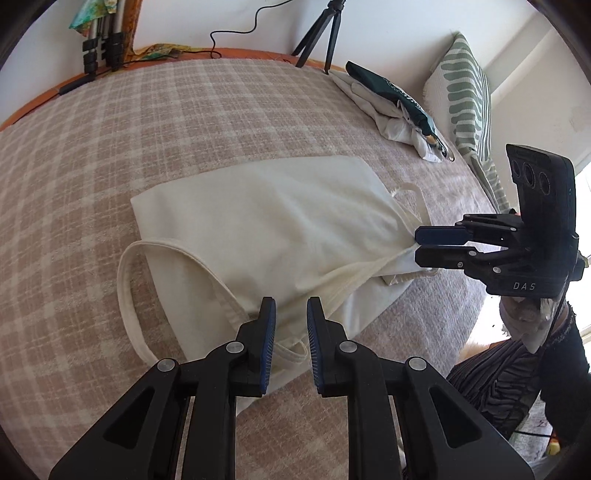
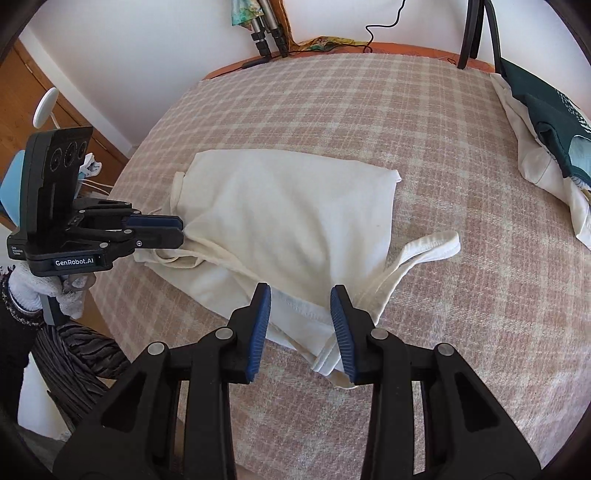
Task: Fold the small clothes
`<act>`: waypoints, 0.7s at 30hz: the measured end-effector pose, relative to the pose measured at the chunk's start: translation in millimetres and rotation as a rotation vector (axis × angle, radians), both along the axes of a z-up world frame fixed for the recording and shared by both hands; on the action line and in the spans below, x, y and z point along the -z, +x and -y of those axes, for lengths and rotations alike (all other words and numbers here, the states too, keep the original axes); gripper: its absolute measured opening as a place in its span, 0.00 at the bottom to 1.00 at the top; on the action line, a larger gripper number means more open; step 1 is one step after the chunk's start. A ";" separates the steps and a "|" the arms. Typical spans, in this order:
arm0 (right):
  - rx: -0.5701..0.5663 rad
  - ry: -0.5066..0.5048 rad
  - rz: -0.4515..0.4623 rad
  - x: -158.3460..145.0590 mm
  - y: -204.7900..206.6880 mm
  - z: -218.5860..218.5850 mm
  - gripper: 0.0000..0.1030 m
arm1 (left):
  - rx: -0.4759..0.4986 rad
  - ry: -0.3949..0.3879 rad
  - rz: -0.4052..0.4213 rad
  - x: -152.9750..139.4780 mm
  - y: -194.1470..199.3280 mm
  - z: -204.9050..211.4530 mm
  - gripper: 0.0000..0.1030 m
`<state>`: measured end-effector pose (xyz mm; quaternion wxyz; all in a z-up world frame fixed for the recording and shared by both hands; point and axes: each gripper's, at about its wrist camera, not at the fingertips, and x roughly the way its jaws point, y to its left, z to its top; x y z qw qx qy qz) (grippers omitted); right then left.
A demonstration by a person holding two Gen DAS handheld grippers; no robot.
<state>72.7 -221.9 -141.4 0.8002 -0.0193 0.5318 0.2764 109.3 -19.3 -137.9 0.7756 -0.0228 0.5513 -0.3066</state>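
Note:
A cream sleeveless top (image 1: 266,229) lies folded over on the checked blanket; it also shows in the right wrist view (image 2: 288,214). Its straps stick out at both ends (image 1: 125,295) (image 2: 432,247). My left gripper (image 1: 290,314) is open with its jaws over the top's near edge; in the right wrist view it (image 2: 181,230) looks nearly closed at the cloth's edge. My right gripper (image 2: 301,306) is open over the top's hem; in the left wrist view it (image 1: 416,245) sits at the garment's right edge, jaws close together.
A pile of white and dark green clothes (image 1: 395,107) (image 2: 546,140) lies at the far right of the blanket (image 1: 110,147). A striped pillow (image 1: 465,96) leans behind it. Tripod legs (image 1: 321,33) and a cable stand at the far edge.

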 end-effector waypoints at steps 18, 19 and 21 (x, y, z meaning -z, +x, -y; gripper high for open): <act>0.072 0.123 -0.026 -8.0 32.8 15.3 0.36 | -0.009 -0.024 0.093 -18.1 -37.5 -8.6 0.15; 0.077 0.125 -0.057 -2.1 39.4 13.9 0.36 | -0.015 -0.009 0.096 -13.9 -33.0 -10.0 0.15; 0.081 0.144 -0.142 12.7 47.6 12.1 0.36 | -0.033 -0.012 0.080 -6.6 -27.5 -12.0 0.15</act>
